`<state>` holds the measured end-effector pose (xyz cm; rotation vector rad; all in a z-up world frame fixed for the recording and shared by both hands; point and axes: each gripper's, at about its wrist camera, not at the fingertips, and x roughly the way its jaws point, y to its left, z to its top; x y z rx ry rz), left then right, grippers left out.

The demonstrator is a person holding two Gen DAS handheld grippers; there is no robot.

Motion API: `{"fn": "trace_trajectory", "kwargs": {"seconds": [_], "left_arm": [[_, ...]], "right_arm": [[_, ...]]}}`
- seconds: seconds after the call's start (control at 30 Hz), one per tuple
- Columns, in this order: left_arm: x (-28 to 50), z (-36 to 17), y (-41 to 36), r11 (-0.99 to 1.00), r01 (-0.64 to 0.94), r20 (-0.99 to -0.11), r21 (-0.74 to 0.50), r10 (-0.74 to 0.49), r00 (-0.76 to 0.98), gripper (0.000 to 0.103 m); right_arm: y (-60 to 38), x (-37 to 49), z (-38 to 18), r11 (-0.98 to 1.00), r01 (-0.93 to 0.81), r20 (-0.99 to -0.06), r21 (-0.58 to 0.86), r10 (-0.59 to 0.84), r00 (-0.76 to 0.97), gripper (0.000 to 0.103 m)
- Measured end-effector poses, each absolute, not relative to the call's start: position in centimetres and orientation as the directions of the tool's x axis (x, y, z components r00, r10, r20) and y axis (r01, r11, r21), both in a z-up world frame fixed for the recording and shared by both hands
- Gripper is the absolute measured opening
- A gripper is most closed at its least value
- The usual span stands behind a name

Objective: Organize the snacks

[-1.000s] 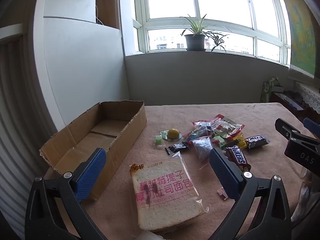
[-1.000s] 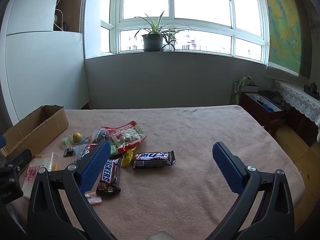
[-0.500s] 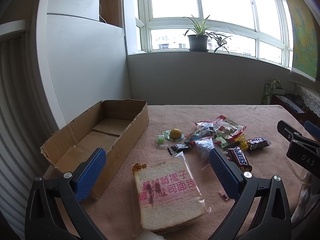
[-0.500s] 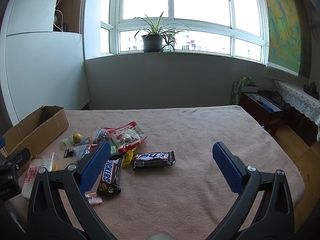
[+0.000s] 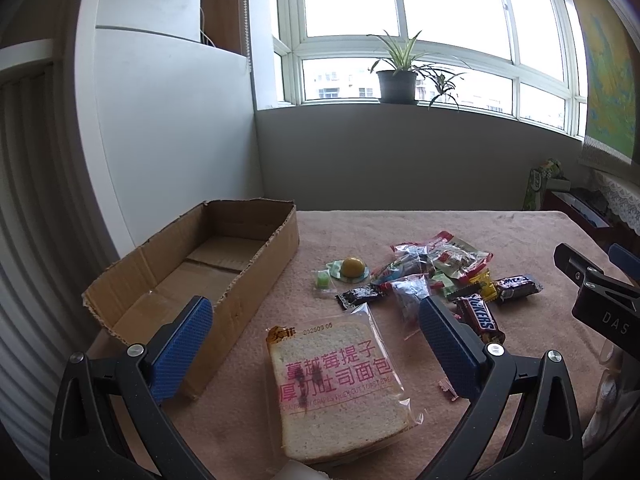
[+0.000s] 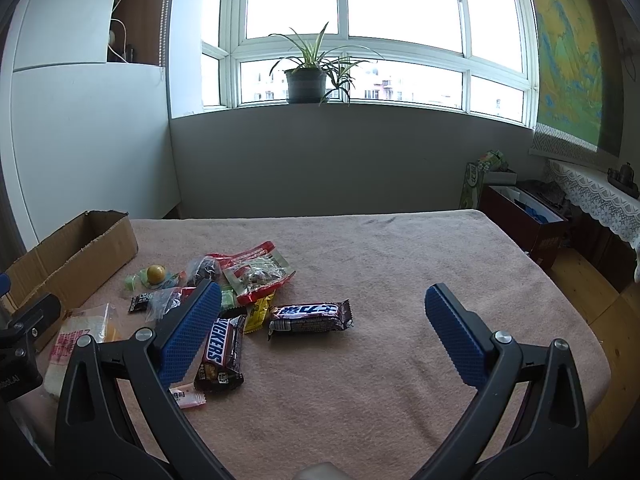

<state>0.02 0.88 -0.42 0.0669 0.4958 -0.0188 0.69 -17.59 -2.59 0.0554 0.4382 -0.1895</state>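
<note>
A bagged slice of toast (image 5: 336,384) lies on the pink cloth between the fingers of my open left gripper (image 5: 316,344), which hovers above it with nothing held. Left of it stands an empty cardboard box (image 5: 208,268). Behind the toast is a heap of snacks: a yellow jelly cup (image 5: 352,267), a red packet (image 5: 452,256), a Snickers bar (image 5: 480,316). My right gripper (image 6: 320,332) is open and empty over the cloth; the Snickers bar (image 6: 222,354) lies by its left finger and a dark chocolate bar (image 6: 310,315) between the fingers.
The table's far edge meets a grey wall under a window with a potted plant (image 6: 306,76). A small pink candy (image 6: 186,397) lies near the front. The box (image 6: 68,260) sits at the table's left edge. A dark cabinet (image 6: 524,220) stands right of the table.
The left gripper has drifted slightly, so the toast and box sit a little further right in its view. The right gripper has barely moved. Both stay open.
</note>
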Motion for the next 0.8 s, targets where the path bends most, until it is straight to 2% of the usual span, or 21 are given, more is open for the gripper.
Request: {"fn": "trace_trajectory", "kwargs": {"seconds": [0.8], "left_arm": [[0.09,-0.54,1.12,0.998,0.027,-0.477,0.058,0.004,0.879,0.102]], "right_arm": [[-17.5,0.59,-2.74,0.981,0.192,-0.429,0.011,-0.168,0.888,0.103]]}}
